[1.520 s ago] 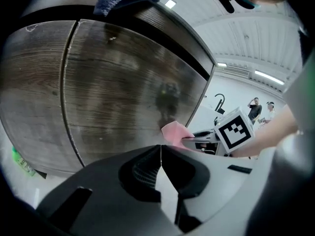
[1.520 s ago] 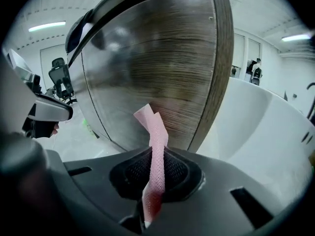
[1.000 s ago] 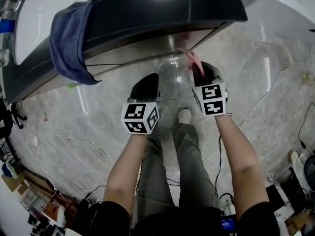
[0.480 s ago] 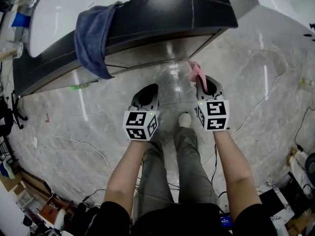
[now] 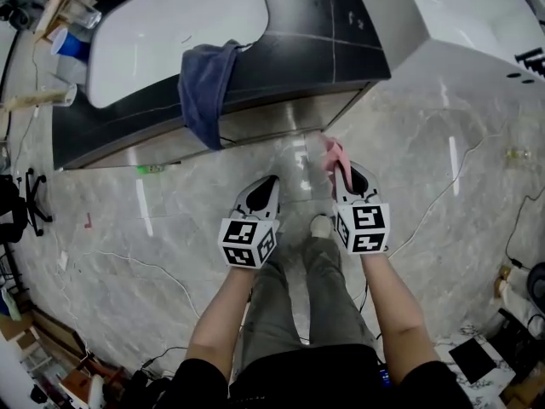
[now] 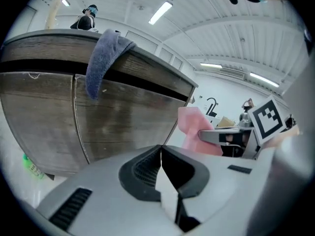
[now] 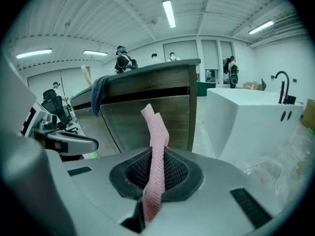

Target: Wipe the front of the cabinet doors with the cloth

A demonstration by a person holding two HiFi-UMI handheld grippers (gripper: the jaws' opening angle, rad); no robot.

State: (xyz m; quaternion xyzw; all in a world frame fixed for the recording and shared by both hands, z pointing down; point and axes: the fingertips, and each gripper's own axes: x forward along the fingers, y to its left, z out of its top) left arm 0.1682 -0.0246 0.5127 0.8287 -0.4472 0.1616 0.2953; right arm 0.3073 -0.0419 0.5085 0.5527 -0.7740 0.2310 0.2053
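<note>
Between the jaws of your right gripper [image 7: 156, 167] the pink cloth [image 7: 156, 129] is pinched tight, its free end standing up toward the cabinet doors [image 7: 174, 114]. Your left gripper [image 6: 161, 154] has its jaws pressed together on nothing and hangs beside the right, low over the floor. Over the last second both grippers have drawn back from the cabinet. The cloth tip was up against the door face, and now it looks to sit just short of it, though the steep head view makes that gap hard to judge. A blue towel [image 5: 204, 92] hangs over the counter edge, off to the left. Wiping is paused, I judge, so you need to bring the cloth forward onto the doors again.
</note>
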